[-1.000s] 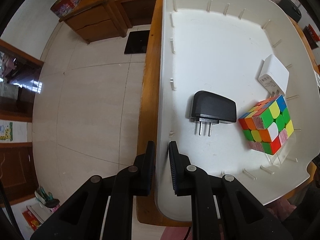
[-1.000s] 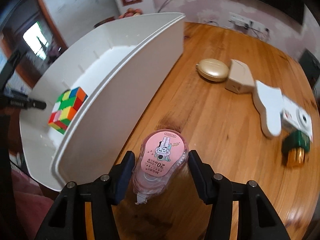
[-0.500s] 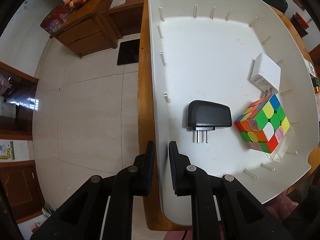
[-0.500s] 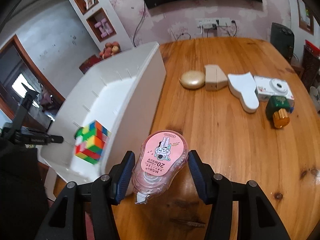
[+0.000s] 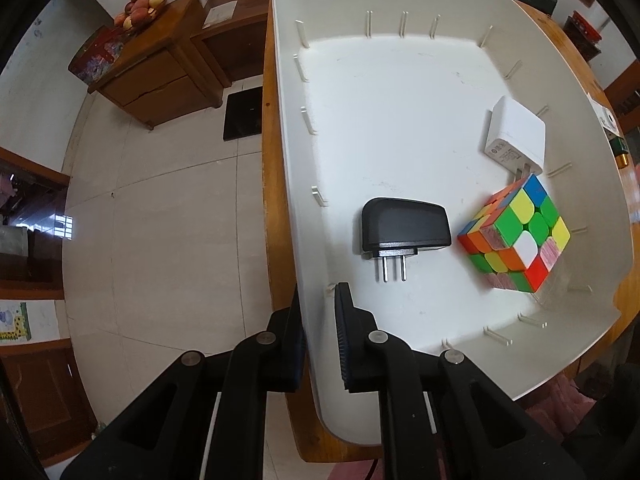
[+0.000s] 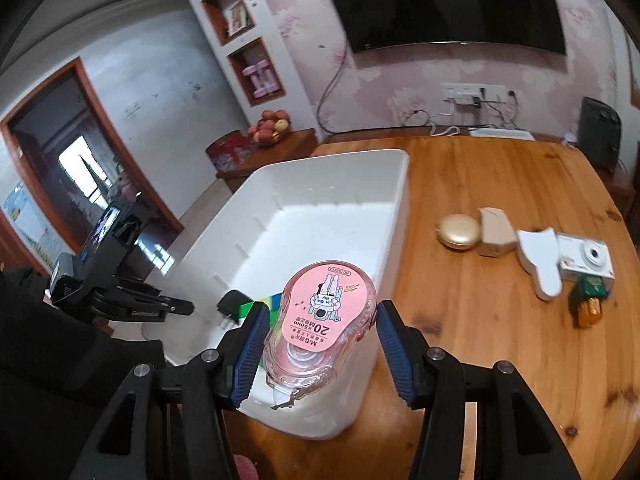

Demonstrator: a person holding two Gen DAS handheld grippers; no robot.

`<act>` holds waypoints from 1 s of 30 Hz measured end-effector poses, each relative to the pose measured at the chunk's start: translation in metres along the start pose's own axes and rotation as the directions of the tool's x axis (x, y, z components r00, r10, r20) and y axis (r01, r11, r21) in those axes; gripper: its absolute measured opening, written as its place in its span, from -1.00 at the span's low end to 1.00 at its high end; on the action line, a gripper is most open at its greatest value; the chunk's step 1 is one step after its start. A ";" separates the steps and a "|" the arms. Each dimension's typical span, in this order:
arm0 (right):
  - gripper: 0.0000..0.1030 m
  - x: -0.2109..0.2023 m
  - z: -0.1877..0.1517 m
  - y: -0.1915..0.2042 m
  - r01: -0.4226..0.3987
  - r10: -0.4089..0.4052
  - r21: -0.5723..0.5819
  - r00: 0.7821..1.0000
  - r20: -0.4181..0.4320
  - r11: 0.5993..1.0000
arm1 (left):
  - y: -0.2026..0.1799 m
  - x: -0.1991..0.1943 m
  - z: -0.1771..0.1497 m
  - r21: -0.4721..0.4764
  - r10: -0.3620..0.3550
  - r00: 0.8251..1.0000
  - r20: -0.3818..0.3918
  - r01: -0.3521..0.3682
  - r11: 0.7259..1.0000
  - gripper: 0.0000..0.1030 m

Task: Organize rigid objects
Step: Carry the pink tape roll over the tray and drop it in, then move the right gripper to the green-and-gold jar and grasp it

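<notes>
My left gripper [image 5: 320, 320] is shut on the near left wall of the white bin [image 5: 288, 128]. Inside the bin lie a black charger [image 5: 404, 228], a colour cube [image 5: 516, 236] and a white charger [image 5: 514, 136]. My right gripper [image 6: 318, 340] is shut on a pink correction tape dispenser [image 6: 322, 320] and holds it above the near end of the bin [image 6: 396, 184]. The left gripper also shows in the right wrist view [image 6: 176, 308], at the bin's left wall. The black charger [image 6: 230, 304] shows partly behind the dispenser.
On the wooden table [image 6: 500, 184] right of the bin lie a gold compact [image 6: 458, 231], a beige case [image 6: 496, 232], a white flat object [image 6: 540, 258], a white camera [image 6: 588, 258] and a green and gold item [image 6: 588, 300]. A wooden cabinet [image 5: 152, 76] stands beyond the table's left edge.
My right gripper has risen and moved left with the dispenser, from over the table to above the bin's near end. The left gripper has kept its hold on the bin wall.
</notes>
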State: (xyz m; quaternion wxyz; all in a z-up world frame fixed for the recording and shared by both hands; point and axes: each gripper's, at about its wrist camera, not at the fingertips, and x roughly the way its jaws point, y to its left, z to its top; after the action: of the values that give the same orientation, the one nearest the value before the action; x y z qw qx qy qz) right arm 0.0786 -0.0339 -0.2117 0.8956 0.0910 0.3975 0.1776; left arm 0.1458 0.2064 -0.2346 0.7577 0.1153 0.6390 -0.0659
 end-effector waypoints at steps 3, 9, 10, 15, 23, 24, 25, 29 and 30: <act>0.08 0.010 0.000 0.009 -0.005 0.004 -0.026 1.000 -0.031 1.000 | -0.001 -0.001 -0.001 0.000 -0.003 1.000 0.001 0.003 1.000 -0.73; 0.09 0.023 0.000 0.019 -0.013 0.008 -0.066 0.997 -0.081 0.998 | 0.000 -0.002 -0.003 -0.001 -0.003 1.000 -0.002 0.003 1.000 -0.73; 0.10 0.023 0.000 0.020 -0.014 0.008 -0.067 0.997 -0.081 0.998 | 0.000 -0.002 -0.003 -0.003 -0.004 1.000 -0.003 0.004 1.000 -0.73; 0.34 0.017 0.001 0.014 0.013 -0.016 -0.056 0.999 -0.051 0.998 | 0.001 -0.001 -0.006 -0.017 -0.002 1.000 -0.009 0.001 1.000 -0.73; 0.45 -0.002 0.007 -0.016 0.117 -0.117 0.016 0.993 0.030 0.993 | 0.002 -0.001 -0.008 -0.048 0.002 1.000 -0.016 -0.003 0.999 -0.73; 0.46 -0.006 0.007 -0.022 0.138 -0.139 0.030 0.989 0.043 0.990 | 0.002 -0.001 -0.007 -0.052 0.004 1.000 -0.017 -0.005 0.999 -0.73; 0.46 -0.009 0.007 -0.026 0.151 -0.153 0.038 0.987 0.051 0.988 | 0.002 -0.001 -0.007 -0.059 0.006 1.000 -0.018 -0.007 0.998 -0.73; 0.48 -0.019 0.009 -0.048 0.205 -0.209 0.070 0.976 0.067 0.976 | 0.003 -0.001 -0.008 -0.091 0.015 1.000 -0.025 -0.018 0.996 -0.73; 0.51 -0.022 0.010 -0.055 0.221 -0.227 0.078 0.971 0.072 0.972 | 0.003 -0.001 -0.007 -0.099 0.017 1.000 -0.026 -0.019 0.995 -0.73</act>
State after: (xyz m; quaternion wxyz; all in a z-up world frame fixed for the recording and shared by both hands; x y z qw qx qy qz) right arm 0.0859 -0.0935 -0.2071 0.9215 0.0837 0.3748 0.0576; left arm 0.1393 0.2114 -0.2347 0.7548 0.0842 0.6501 -0.0259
